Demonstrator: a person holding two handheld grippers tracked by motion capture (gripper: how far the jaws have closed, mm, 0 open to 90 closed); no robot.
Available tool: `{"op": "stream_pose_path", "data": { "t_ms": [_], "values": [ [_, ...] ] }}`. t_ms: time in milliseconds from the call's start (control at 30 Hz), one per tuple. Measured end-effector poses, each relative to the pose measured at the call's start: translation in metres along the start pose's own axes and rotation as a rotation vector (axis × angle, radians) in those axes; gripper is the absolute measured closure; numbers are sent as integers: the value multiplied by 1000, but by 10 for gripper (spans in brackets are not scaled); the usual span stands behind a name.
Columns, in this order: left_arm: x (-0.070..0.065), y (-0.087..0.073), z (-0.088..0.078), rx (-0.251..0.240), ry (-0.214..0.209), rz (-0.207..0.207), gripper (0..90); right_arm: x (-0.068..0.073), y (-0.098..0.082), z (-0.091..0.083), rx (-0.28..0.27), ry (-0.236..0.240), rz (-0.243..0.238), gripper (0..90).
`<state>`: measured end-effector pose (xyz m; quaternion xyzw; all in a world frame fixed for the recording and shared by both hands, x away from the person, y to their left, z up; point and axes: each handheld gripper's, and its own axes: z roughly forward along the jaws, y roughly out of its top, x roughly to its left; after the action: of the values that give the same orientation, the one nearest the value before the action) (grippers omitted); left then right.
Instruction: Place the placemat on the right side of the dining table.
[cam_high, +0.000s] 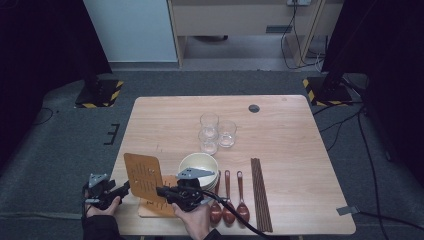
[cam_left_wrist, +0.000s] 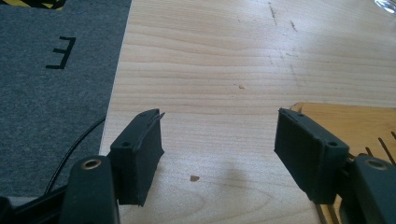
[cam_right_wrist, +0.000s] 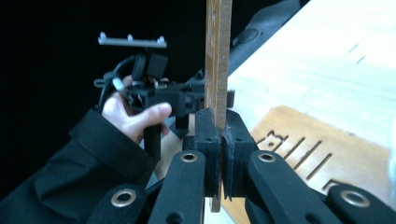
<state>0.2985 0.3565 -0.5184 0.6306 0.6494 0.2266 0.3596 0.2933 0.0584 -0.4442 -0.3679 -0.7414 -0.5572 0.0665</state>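
The right gripper (cam_right_wrist: 218, 140), jaws pinching a slotted brown wooden board (cam_high: 145, 179) upright, should lift steadily; left gripper (cam_left_wrist: 219, 149) jaws spread.

The high view looks forward and down from above the near edge of the table (cam_high: 280, 130), at some distance. The left gripper view sits low and close, facing 1 o'clock across the bare wood (cam_left_wrist: 224, 60). The right gripper view faces 9 o'clock, very near the upright wooden board (cam_right_wrist: 218, 60). Both gripper views share the flat slotted board (cam_left_wrist: 355, 121) (cam_right_wrist: 299, 140).
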Motion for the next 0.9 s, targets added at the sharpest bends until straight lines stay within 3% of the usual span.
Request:
{"op": "stream_pose_path", "data": {
  "t_ms": [700,900],
  "values": [
    [-15,6,13,14,-24,79,254,-5,30,-28,-101,-28,-9,875],
    [-26,11,23,19,-35,132,235,-8,36,-36,-122,-37,-10,875]
  ]
}}
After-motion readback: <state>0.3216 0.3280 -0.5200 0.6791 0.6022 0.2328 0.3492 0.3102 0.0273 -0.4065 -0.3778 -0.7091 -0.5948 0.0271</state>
